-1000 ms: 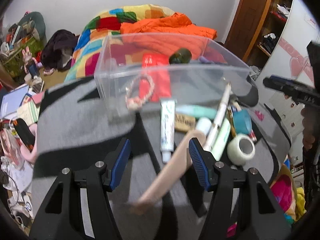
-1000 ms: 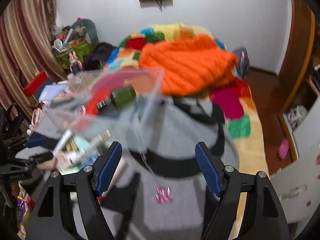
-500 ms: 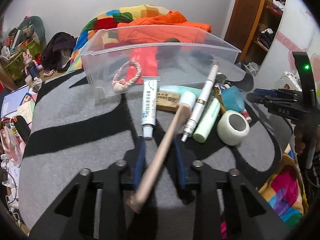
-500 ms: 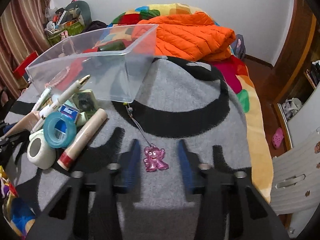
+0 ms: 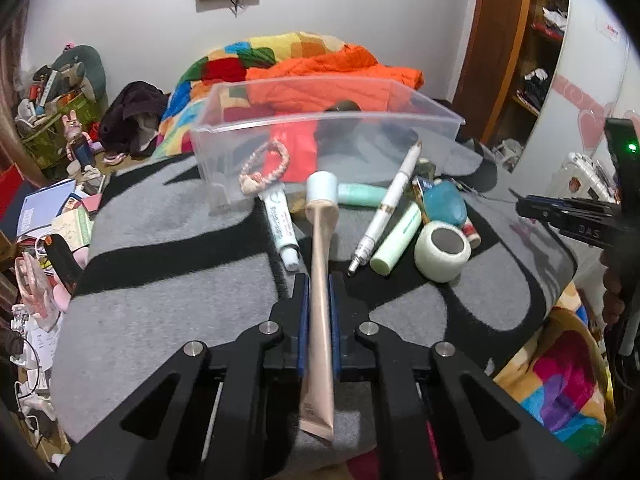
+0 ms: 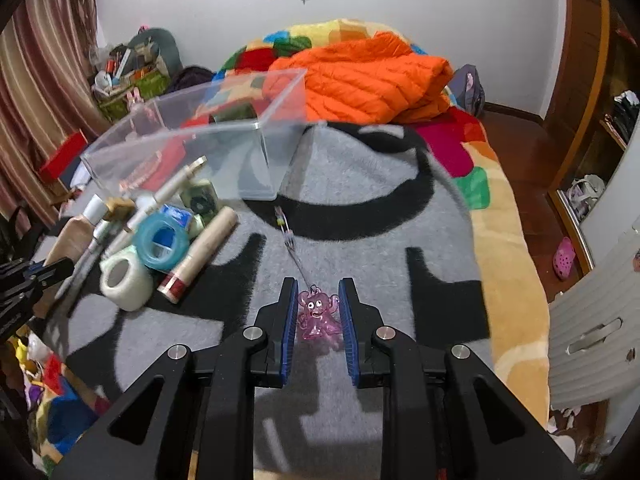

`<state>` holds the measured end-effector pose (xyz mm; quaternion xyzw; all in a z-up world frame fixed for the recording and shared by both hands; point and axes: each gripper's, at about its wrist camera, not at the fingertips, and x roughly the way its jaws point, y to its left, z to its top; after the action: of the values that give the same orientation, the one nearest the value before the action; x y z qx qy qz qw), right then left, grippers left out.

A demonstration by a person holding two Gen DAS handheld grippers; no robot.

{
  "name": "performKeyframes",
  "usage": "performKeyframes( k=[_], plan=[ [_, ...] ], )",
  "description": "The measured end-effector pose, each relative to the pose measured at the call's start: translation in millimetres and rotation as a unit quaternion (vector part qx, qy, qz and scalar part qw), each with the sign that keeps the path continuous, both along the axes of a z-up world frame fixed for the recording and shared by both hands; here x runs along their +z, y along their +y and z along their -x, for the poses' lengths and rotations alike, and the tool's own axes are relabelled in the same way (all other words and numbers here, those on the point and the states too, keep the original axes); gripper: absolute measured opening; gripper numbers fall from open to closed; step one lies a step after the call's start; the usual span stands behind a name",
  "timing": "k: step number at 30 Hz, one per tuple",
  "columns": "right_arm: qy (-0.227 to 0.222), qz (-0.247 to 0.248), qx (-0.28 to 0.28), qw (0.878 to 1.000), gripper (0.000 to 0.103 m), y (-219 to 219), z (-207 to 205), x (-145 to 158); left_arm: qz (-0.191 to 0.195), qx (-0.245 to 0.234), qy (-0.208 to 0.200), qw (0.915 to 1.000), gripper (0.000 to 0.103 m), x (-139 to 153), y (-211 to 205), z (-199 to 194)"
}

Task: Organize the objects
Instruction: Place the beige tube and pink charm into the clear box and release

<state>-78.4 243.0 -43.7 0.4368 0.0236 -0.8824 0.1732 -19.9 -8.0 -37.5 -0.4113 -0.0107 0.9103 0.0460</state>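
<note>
My left gripper [image 5: 318, 280] is closing its jaws on a beige tube [image 5: 320, 240] with a white cap, and the pads press on its body. The tube points toward a clear plastic box [image 5: 224, 152] on the grey and black blanket [image 5: 168, 304]. My right gripper [image 6: 318, 282] is shut on a pink see-through figure charm [image 6: 318, 316], whose thin chain [image 6: 294, 252] trails toward the clear box [image 6: 256, 156]. A braided bracelet [image 5: 264, 164], a red item [image 5: 296, 152] and a dark round item lie inside the box.
Beside the box lies a heap: a white tube [image 5: 280, 224], a white pen [image 5: 386, 212], a pale green tube [image 5: 396, 238], a white tape roll [image 5: 442, 250], a teal tape roll [image 5: 446, 206] and a tan stick [image 6: 200, 252]. An orange jacket [image 6: 368, 76] lies behind.
Both grippers went from wide open to shut. The left one slid forward along the beige tube and clamped it. The right one dropped onto the pink charm and closed on it.
</note>
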Motion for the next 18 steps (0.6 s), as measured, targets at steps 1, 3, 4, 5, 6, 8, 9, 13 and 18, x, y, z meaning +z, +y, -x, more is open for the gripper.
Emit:
performKeyframes(
  k=[1,3,4,5,6,8,9,13,18],
  plan=[
    [0.005,0.006,-0.002,1.000,0.019,2.1,-2.4,5.0,0.000,0.002,0.003,1.0000,0.008,2.4,-1.7,-0.3],
    [0.020,0.019,-0.004,1.000,0.019,5.0,-6.5,17.9,-0.001,0.007,0.010,0.9999,0.008,6.8,-4.8,-1.2],
    [0.027,0.022,-0.005,0.999,0.019,5.5,-7.5,23.6,-0.002,0.009,0.012,0.9999,0.007,8.5,-5.9,-1.7],
    [0.034,0.025,-0.004,0.999,0.019,5.7,-8.1,29.6,-0.003,0.010,0.015,0.9998,0.007,10.6,-7.0,-2.1],
    [0.042,0.029,-0.003,0.999,0.019,5.2,-9.0,36.3,-0.005,0.012,0.020,0.9997,0.007,13.7,-8.1,-3.0],
    [0.058,0.035,0.000,0.998,0.019,3.8,-10.6,48.8,-0.006,0.015,0.029,0.9995,0.007,18.4,-8.8,-3.8],
    [0.068,0.038,0.003,0.997,0.019,2.0,-10.8,56.4,-0.008,0.016,0.034,0.9993,0.007,21.7,-9.4,-4.7],
    [0.095,0.052,0.014,0.994,0.019,-5.5,-9.4,78.1,-0.007,0.015,0.050,0.9986,0.007,32.5,-10.3,-4.4],
    [0.120,0.062,0.030,0.990,0.019,-19.0,-4.7,96.8,-0.006,0.014,0.056,0.9983,0.006,41.5,-14.3,0.8]
  ],
)
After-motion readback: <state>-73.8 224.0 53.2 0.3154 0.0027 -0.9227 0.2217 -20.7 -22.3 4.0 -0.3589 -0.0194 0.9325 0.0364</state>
